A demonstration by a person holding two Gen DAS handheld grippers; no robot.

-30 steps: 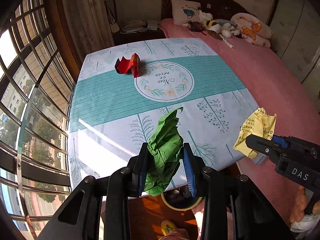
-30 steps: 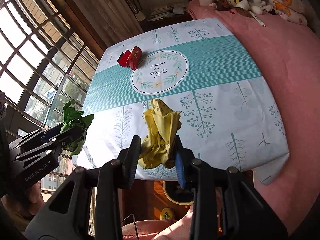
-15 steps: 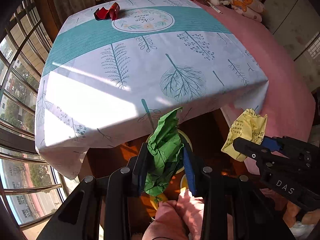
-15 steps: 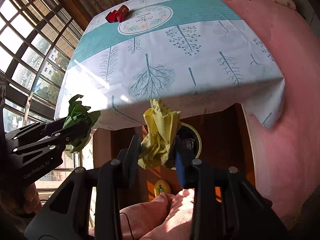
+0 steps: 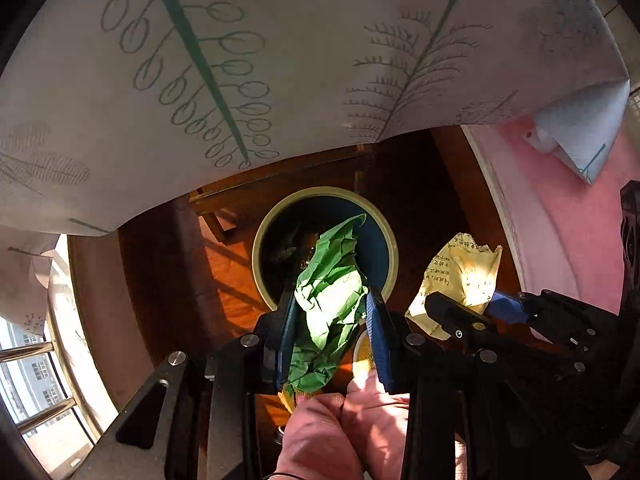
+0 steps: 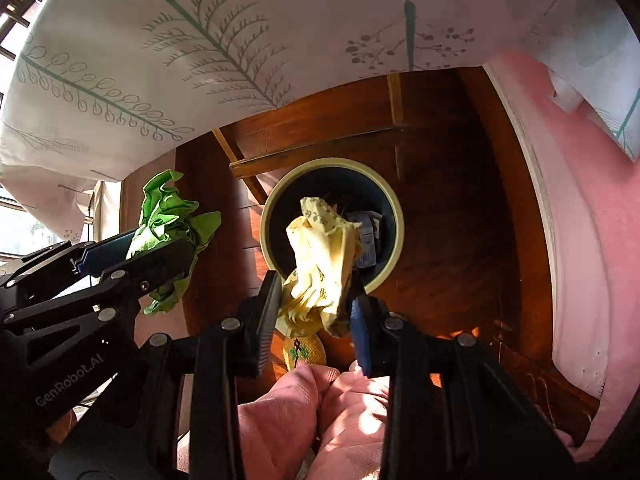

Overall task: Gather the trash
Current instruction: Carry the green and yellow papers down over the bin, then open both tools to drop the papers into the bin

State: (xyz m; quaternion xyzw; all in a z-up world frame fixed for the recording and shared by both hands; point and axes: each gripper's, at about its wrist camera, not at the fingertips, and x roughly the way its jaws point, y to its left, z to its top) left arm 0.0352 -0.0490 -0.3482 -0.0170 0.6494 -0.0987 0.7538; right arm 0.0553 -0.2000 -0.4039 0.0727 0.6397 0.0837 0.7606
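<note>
Tongs on both sides point steeply down at a round waste bin standing on the dark wooden floor, just below the hanging hem of the leaf-printed tablecloth. The left tongs are closed on a crumpled green paper, pads pressing it from both sides; in the left wrist view its upper tip reaches over the bin's cream rim and covers part of the dark opening. The right tongs are clamped the same way on a crumpled yellow paper with small print, which in the right wrist view hangs across the near rim of the bin. Seen from the left camera, the yellow wad sits just right of the rim, over bare floor.

Some scraps already lie inside the bin. A wooden table rail runs close behind the bin's far edge, and the cloth's hem overhangs just above it. To the right, a pink bedspread falls to the floor, leaving a strip of open boards between it and the bin. Pink-clad knees and a yellow slipper sit close to the near rim.
</note>
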